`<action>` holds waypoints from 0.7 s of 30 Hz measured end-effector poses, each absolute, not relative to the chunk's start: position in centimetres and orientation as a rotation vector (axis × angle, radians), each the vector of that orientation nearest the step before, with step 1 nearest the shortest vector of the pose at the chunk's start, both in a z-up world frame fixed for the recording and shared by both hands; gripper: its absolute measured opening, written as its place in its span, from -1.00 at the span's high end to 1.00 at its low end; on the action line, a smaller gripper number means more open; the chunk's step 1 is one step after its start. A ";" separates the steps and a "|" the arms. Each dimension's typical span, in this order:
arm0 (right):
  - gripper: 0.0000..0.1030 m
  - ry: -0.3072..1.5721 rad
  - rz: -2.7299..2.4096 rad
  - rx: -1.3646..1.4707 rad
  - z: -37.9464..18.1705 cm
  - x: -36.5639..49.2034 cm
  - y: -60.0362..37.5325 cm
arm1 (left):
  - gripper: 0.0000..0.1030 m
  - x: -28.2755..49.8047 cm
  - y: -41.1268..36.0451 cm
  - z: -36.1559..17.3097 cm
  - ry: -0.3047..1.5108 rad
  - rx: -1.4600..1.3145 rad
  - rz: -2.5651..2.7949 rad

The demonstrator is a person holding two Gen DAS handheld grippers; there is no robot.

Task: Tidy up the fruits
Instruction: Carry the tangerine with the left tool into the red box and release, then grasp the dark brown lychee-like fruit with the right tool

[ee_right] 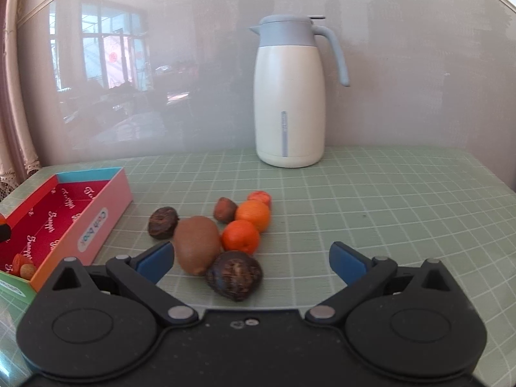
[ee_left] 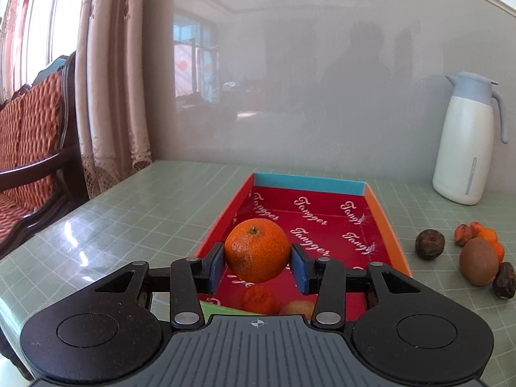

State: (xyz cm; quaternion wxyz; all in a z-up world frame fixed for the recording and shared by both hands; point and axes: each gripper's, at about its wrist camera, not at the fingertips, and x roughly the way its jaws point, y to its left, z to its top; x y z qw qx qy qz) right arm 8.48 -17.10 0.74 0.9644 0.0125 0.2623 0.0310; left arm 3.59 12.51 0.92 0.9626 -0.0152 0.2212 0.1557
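My left gripper [ee_left: 257, 262] is shut on an orange mandarin [ee_left: 257, 250] and holds it above the near end of a red-lined box [ee_left: 335, 222]. An orange fruit [ee_left: 260, 300] and a pale fruit [ee_left: 298, 309] lie in the box below it. My right gripper [ee_right: 251, 262] is open, just above the table. A brown kiwi [ee_right: 197, 244] and a dark wrinkled fruit [ee_right: 234, 274] lie between its fingers. Behind them are two small oranges [ee_right: 246, 227], another dark fruit [ee_right: 163, 222], a brownish fruit [ee_right: 224, 209] and an orange piece [ee_right: 259, 197].
A white and blue thermos jug [ee_right: 290, 96] stands at the back by the wall. The box [ee_right: 64, 222] lies left of the fruit pile. A green gridded mat [ee_right: 371, 209] covers the table. A wooden armchair [ee_left: 29, 148] and curtain stand off the left edge.
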 end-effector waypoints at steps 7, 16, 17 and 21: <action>-1.00 0.533 0.104 0.013 0.7 8.8 -15.0 | 0.15 3.4 13.9 0.2 0.501 -0.040 0.320; -1.00 0.543 0.112 0.016 0.4 9.2 -14.5 | -0.17 2.9 13.0 0.6 0.488 -0.002 0.300; -1.00 0.545 0.110 0.017 0.4 9.2 -14.5 | -0.17 2.8 12.8 0.7 0.480 0.003 0.303; -1.00 0.549 0.114 0.024 0.2 9.2 -14.8 | -0.21 2.3 12.7 1.4 0.437 -0.001 0.304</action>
